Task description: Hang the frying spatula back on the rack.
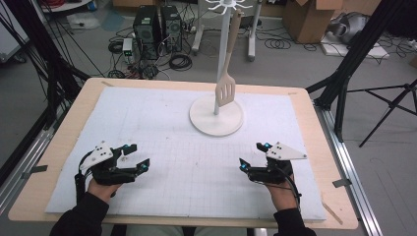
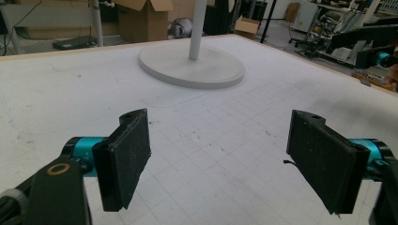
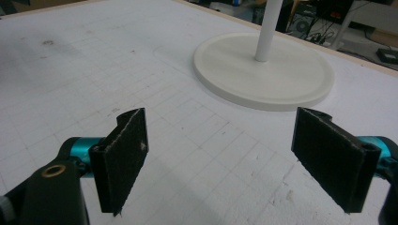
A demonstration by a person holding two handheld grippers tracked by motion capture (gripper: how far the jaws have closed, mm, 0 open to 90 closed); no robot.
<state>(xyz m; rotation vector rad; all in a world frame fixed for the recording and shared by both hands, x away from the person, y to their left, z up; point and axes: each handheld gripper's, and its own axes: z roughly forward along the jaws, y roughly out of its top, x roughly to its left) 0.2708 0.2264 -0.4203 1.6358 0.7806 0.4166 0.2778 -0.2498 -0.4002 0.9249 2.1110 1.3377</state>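
Observation:
A white stand [image 1: 216,115] with a round base and an upright pole rises at the back middle of the white mat; its base also appears in the left gripper view [image 2: 192,65] and the right gripper view [image 3: 265,70]. A wooden slotted spatula [image 1: 227,83] hangs from the hooks at the stand's top, blade down beside the pole. My left gripper [image 1: 134,156] rests near the front left, open and holding nothing [image 2: 218,157]. My right gripper [image 1: 253,155] sits near the front right, also open with nothing between its pads [image 3: 218,157].
The wooden table [image 1: 319,147] carries a white gridded mat [image 1: 187,157]. Beyond the far edge are computer towers [image 1: 157,29], cables and cardboard boxes [image 1: 307,17]. Black tripod legs [image 1: 344,78] stand at the right.

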